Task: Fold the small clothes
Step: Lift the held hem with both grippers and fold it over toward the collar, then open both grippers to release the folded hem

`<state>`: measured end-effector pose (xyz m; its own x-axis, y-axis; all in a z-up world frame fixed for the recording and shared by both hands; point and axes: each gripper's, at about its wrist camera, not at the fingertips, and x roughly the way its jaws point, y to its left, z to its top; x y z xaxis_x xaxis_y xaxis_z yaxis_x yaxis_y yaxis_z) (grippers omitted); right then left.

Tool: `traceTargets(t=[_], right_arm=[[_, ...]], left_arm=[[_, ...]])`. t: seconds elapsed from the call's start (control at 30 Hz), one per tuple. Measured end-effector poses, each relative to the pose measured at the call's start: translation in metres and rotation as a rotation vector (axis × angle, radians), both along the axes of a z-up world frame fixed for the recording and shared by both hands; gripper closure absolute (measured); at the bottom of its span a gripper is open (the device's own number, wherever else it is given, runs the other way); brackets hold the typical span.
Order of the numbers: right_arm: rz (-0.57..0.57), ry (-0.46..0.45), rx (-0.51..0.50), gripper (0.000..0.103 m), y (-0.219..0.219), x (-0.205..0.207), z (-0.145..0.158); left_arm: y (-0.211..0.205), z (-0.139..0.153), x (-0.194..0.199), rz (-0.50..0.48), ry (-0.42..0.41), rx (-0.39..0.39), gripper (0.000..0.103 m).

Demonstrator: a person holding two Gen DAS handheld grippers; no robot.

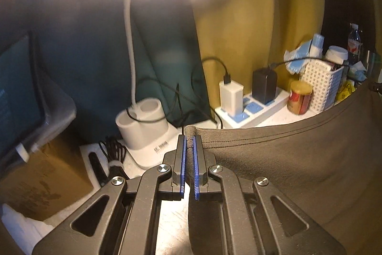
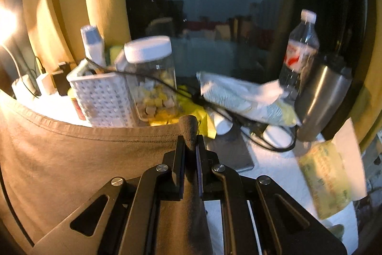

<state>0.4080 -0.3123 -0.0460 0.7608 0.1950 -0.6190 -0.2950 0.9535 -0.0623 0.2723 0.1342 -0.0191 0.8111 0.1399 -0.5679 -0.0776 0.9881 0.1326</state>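
A brown garment point(image 1: 298, 159) hangs stretched left to right above the counter point(image 2: 274, 171). The left hand-held gripper point(image 1: 190, 142) and right hand-held gripper point(image 2: 190, 142), both angled downward, each pinch one hemmed corner.

Garment point(image 1: 298, 159) stretched between left tool point(image 1: 189, 142) and right tool point(image 2: 190, 142), above the tabletop point(image 2: 274, 171). Beyond its hem in the left view: lamp base point(image 1: 143, 126) at 11 o'clock, power strip point(image 1: 253, 109) at 1, basket point(image 1: 320, 85) at 2. In the right view: basket point(image 2: 102, 97) at 11, jar point(image 2: 152, 78) just right of it, bottle point(image 2: 300, 51) and flask point(image 2: 322, 97) at 2.
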Motion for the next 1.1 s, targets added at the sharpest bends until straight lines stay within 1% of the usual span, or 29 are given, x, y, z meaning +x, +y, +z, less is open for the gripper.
traceTargets(t=[0.1, 0.23, 0.47, 0.5, 0.53, 0.57, 0.63, 0.7, 0.73, 0.77, 0.8, 0.83, 0.87, 0.93, 1.1], right_arm=[[-0.011, 0.031, -0.016, 0.094, 0.003, 0.006, -0.014], [-0.025, 0.046, -0.038, 0.094, 0.005, 0.01, -0.024], [-0.034, 0.055, -0.056, 0.093, 0.005, 0.01, -0.027], [-0.033, 0.056, -0.057, 0.089, 0.005, 0.009, -0.026], [-0.034, 0.056, -0.059, 0.082, 0.005, 0.008, -0.026], [-0.036, 0.051, -0.06, 0.072, 0.004, 0.006, -0.024], [-0.037, 0.049, -0.059, 0.067, 0.002, 0.003, -0.023], [-0.042, 0.048, -0.057, 0.067, -0.001, -0.002, -0.02], [-0.033, 0.043, -0.055, 0.067, -0.002, -0.004, -0.019], [-0.035, 0.044, -0.053, 0.067, -0.004, -0.007, -0.018], [-0.036, 0.044, -0.051, 0.067, -0.006, -0.01, -0.017], [-0.037, 0.044, -0.05, 0.067, -0.007, -0.014, -0.015], [-0.037, 0.045, -0.049, 0.067, -0.008, -0.017, -0.014], [-0.039, 0.045, -0.045, 0.067, -0.011, -0.024, -0.012], [-0.043, 0.045, -0.035, 0.067, -0.016, -0.045, -0.008]], left_arm=[[0.002, -0.013, 0.005, 0.009, 0.04, -0.016, 0.098], [0.007, -0.026, 0.01, 0.045, 0.092, -0.035, 0.098], [0.017, -0.031, 0.004, 0.087, 0.125, -0.069, 0.098], [0.018, -0.031, 0.002, 0.089, 0.127, -0.072, 0.098], [0.019, -0.03, -0.002, 0.091, 0.13, -0.08, 0.098], [0.02, -0.03, -0.006, 0.092, 0.134, -0.086, 0.098], [0.02, -0.031, -0.012, 0.098, 0.142, -0.096, 0.098], [0.021, -0.031, -0.019, 0.107, 0.15, -0.104, 0.097], [0.021, -0.032, -0.023, 0.113, 0.155, -0.107, 0.095], [0.021, -0.032, -0.027, 0.117, 0.16, -0.112, 0.09], [0.021, -0.032, -0.031, 0.119, 0.161, -0.119, 0.067], [0.02, -0.032, -0.036, 0.123, 0.156, -0.131, 0.04], [0.021, -0.031, -0.041, 0.126, 0.146, -0.15, 0.033], [0.02, -0.03, -0.049, 0.125, 0.143, -0.175, 0.031], [0.012, -0.028, -0.067, 0.109, 0.152, -0.181, 0.031]])
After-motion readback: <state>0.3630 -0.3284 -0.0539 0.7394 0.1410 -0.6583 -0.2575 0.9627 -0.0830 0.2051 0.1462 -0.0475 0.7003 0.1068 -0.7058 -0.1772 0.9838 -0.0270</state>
